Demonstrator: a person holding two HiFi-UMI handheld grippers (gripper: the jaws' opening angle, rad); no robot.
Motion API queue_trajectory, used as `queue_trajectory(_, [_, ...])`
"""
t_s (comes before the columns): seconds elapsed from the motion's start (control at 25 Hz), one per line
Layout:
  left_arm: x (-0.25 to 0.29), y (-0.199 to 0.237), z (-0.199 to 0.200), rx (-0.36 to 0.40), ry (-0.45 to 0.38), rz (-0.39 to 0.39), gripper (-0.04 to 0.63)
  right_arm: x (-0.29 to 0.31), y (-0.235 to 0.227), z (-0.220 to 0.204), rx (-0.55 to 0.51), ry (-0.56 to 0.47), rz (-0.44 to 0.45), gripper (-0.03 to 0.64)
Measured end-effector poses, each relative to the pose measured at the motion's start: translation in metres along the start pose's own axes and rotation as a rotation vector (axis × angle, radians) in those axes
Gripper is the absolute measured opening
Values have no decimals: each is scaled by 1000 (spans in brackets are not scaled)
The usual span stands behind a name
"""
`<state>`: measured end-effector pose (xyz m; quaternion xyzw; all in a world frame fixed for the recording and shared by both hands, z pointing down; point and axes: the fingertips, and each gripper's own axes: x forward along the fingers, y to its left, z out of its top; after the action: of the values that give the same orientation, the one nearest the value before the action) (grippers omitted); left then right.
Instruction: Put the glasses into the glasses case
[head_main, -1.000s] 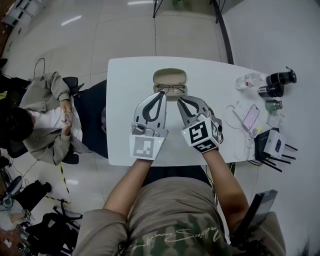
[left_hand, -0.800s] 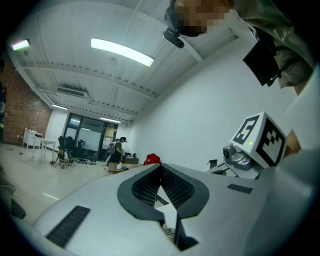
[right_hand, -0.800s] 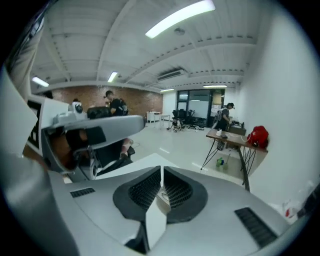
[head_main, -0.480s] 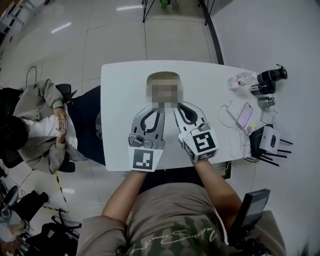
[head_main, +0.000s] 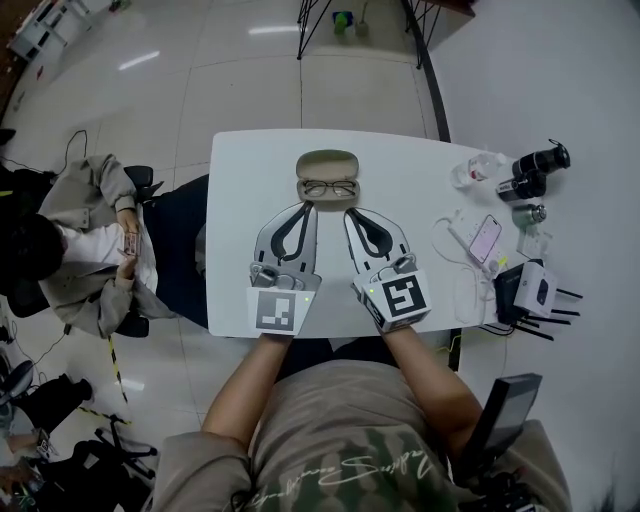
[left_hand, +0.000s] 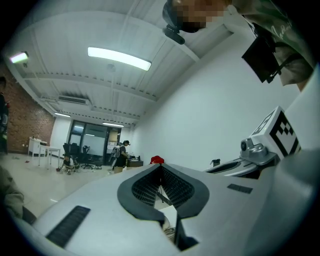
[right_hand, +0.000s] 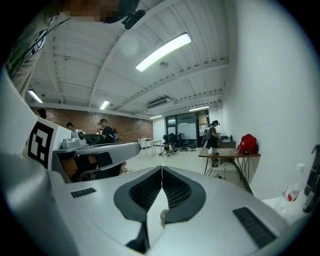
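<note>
**Head view: left gripper (head_main: 307, 207) and right gripper (head_main: 351, 212) closed and empty, glasses (head_main: 330, 188) lying in the open case (head_main: 328, 160)**

Each gripper view shows the jaws brought together at the tips, with the ribbed pads meeting and nothing held between them. The two grippers are side by side above the near half of the white surface (head_main: 245, 170), tips pointing away from the person and angled slightly toward each other.

Just beyond the tips, and centred between them, sits the case. It is open, with its lid turned back on the far side. The glasses rest in the near half, lenses up, and seem to be folded. The long axis of both case and glasses runs left to right, across the line of the grippers. The left tip is just short of the case's near left corner and the right tip just short of its near right corner. Neither hand is clearly the nearer.

By this layout the glasses look placed, and what is likely left is swinging the lid toward the person to shut it. That would mean reaching over the glasses to the far edge.

Off to the right, well apart, lie a phone (head_main: 484, 237) and a router (head_main: 533, 291).
</note>
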<state>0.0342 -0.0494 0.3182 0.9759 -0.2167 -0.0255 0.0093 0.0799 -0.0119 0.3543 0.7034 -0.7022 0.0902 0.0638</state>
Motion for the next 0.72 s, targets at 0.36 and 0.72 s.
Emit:
queue_trajectory(0.36, [3, -55, 7, 1, -4, 12, 6, -41, -19, 9, 1, -49, 10, 12])
queue_trajectory(0.72, [-1, -103, 16, 14, -17, 13, 6, -93, -38, 16, 16, -123, -9, 12])
